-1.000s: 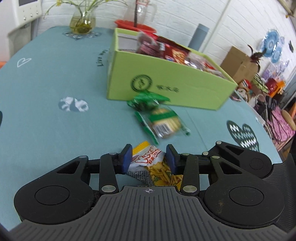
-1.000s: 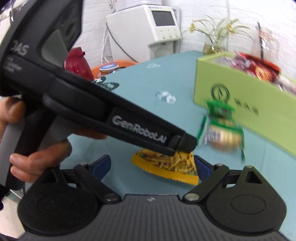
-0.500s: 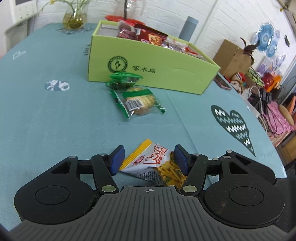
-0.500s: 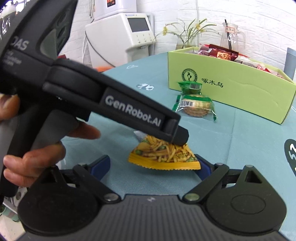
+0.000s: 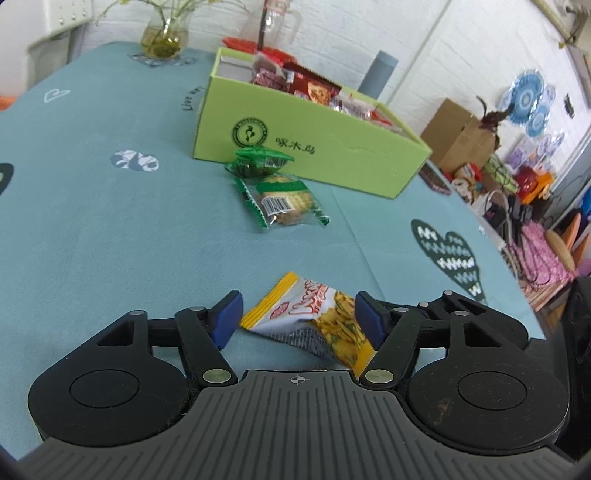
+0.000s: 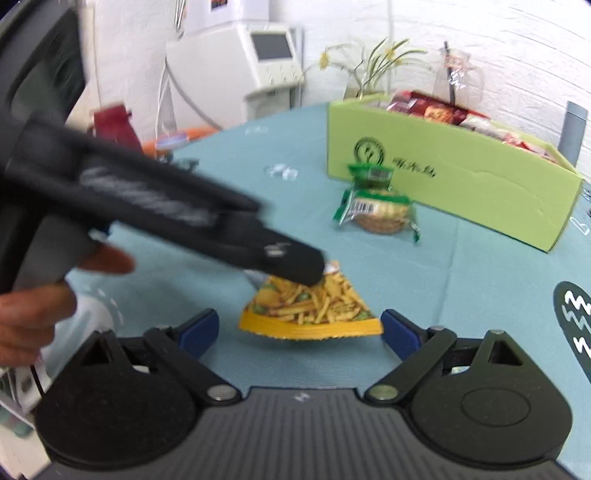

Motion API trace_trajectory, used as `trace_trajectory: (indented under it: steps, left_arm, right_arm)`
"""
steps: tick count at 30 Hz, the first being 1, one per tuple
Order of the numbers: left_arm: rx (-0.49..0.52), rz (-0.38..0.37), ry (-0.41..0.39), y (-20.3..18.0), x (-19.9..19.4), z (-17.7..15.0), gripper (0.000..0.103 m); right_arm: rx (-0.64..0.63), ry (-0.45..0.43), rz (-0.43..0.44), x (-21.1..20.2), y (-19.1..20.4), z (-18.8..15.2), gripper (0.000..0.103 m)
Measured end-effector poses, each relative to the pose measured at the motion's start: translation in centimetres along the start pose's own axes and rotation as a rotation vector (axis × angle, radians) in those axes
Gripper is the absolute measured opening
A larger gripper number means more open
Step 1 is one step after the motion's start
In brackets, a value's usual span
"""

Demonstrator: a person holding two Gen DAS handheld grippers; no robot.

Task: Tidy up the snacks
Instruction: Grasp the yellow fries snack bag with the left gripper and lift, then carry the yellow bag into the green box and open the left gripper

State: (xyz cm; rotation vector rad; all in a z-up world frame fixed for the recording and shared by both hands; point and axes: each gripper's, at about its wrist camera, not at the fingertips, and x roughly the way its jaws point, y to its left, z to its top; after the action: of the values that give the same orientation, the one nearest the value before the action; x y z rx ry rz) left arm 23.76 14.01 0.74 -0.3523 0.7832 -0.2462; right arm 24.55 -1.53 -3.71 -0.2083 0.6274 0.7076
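Observation:
A yellow fries snack packet [image 5: 314, 317] lies on the teal tablecloth between the blue pads of my open left gripper [image 5: 297, 319]; the pads stand apart from it. In the right wrist view the same packet [image 6: 314, 306] lies between my open right gripper's [image 6: 299, 328] pads, with the left gripper's body [image 6: 177, 218] reaching over its far end. A green cracker packet [image 5: 282, 201] and a small green packet [image 5: 258, 162] lie before the lime-green box [image 5: 354, 162] full of red snack packets.
A glass vase with flowers [image 5: 162, 37], a clear jug [image 5: 275, 22] and a grey cylinder [image 5: 380, 74] stand behind the box. A white machine [image 6: 240, 62] stands off the table's far left. The table's right edge borders cluttered cardboard boxes [image 5: 461, 136].
My left gripper has opened wider over the last second and let go of the fries packet, which now lies on the cloth. The right gripper stays open around it.

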Motion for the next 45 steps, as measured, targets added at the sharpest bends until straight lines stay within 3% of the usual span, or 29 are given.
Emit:
trace_trajectory:
  steps: [3,7,9,13,16,20,25,28,31,33,34,37,38,40,45]
  left_arm:
    - [-0.016,-0.028,0.002,0.2,-0.3,-0.1,0.057]
    - [0.008,-0.023,0.05,-0.5,1.4,-0.3,0.043]
    - [0.024,-0.022,0.039,-0.8,1.7,-0.5,0.038]
    - [0.027,-0.037,0.022,-1.1,1.8,0.0,0.019]
    - [-0.008,-0.063,-0.008,-1.2,1.8,1.7,0.012]
    - [-0.012,-0.074,-0.07,-1.9,2.0,5.0,0.012]
    - [0.067,-0.059,-0.161,-4.2,3.5,12.3,0.011]
    - [0.125,-0.052,-0.201,-5.5,5.4,17.1,0.011]
    - [0.154,-0.033,-0.193,-6.4,8.6,21.0,0.011]
    - [0.165,-0.019,-0.157,-6.7,10.9,22.8,0.013]
    - [0.162,-0.018,-0.148,-6.5,11.6,23.3,0.02]
    - [0.158,-0.033,-0.181,-6.4,11.6,23.4,0.042]
    - [0.159,-0.034,-0.199,-6.4,11.1,23.1,0.044]
    - [0.161,-0.05,-0.221,-6.3,9.9,22.3,0.048]
    - [0.194,-0.025,-0.231,-5.6,6.6,19.2,0.055]
  right_arm:
    - [0.001,-0.002,0.006,-0.1,-0.4,0.3,0.093]
    - [-0.008,0.028,0.031,0.5,-0.5,0.1,0.084]
    - [-0.033,0.013,0.02,0.2,-0.3,0.2,0.062]
    - [0.0,0.007,0.06,-0.4,-0.7,0.9,0.061]
    - [0.03,-0.038,0.071,-0.5,-1.7,2.5,0.062]
    - [0.085,-0.107,0.09,-0.5,-4.4,5.6,0.062]
    - [0.07,-0.219,0.065,0.1,-8.5,11.1,0.064]
    - [0.059,-0.265,0.034,1.1,-11.4,14.3,0.065]
    - [0.081,-0.274,-0.002,3.0,-14.5,16.3,0.066]
    - [0.098,-0.296,-0.056,3.6,-16.4,16.8,0.094]
    - [0.108,-0.319,-0.077,3.4,-17.1,16.8,0.097]
    - [0.128,-0.364,-0.093,1.7,-18.3,16.1,0.098]
    - [0.129,-0.379,-0.103,1.1,-18.3,15.6,0.103]
    - [0.113,-0.387,-0.11,0.0,-17.9,14.6,0.102]
    - [0.021,-0.306,-0.099,-1.1,-14.3,11.5,0.103]
